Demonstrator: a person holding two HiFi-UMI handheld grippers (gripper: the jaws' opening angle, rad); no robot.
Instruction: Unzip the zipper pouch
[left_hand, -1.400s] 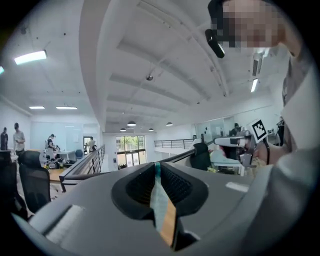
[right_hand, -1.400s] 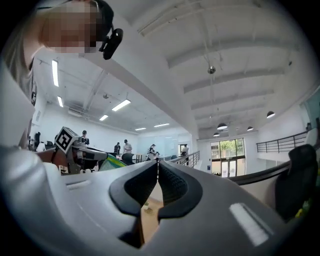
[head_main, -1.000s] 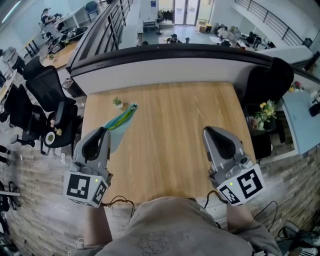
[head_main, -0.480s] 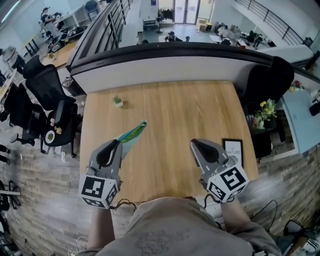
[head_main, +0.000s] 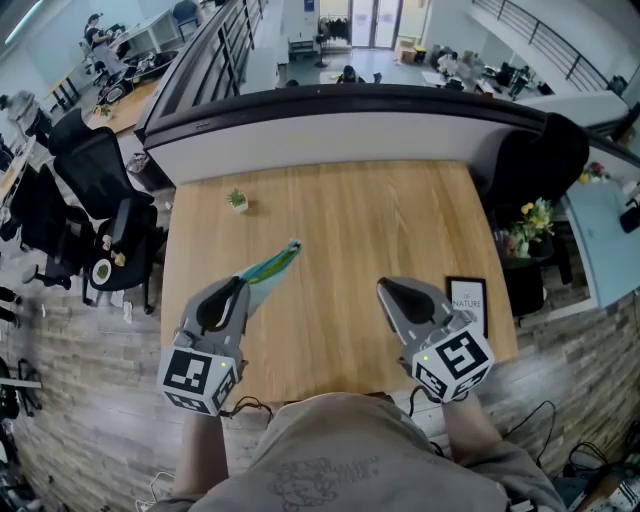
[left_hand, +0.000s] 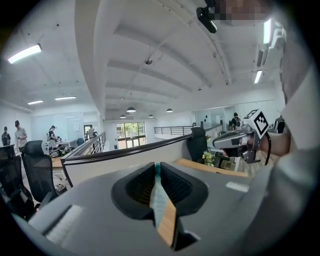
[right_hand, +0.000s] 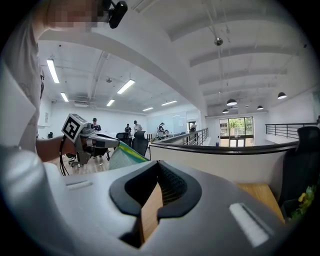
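Observation:
The zipper pouch (head_main: 270, 264) is teal and green and hangs slanted over the left half of the wooden table (head_main: 340, 215). My left gripper (head_main: 238, 285) is shut on its near end. In the left gripper view the pale teal fabric (left_hand: 159, 197) is pinched between the jaws of my left gripper (left_hand: 156, 172). My right gripper (head_main: 385, 288) hovers over the table's front right part, shut with nothing in it, a good distance to the right of the pouch. The right gripper view shows my right gripper (right_hand: 157, 172) with only table wood beyond its jaws, and the pouch (right_hand: 125, 157) off to the left.
A tiny potted plant (head_main: 237, 201) stands at the table's far left. A framed picture (head_main: 466, 301) lies near the right edge. A curved partition (head_main: 340, 125) runs behind the table. Black office chairs (head_main: 100, 190) stand at the left and yellow flowers (head_main: 531, 224) at the right.
Both grippers have come down and in towards the table's front. The pouch travelled with the left gripper, down and to the right in the head view. The framed picture is now uncovered.

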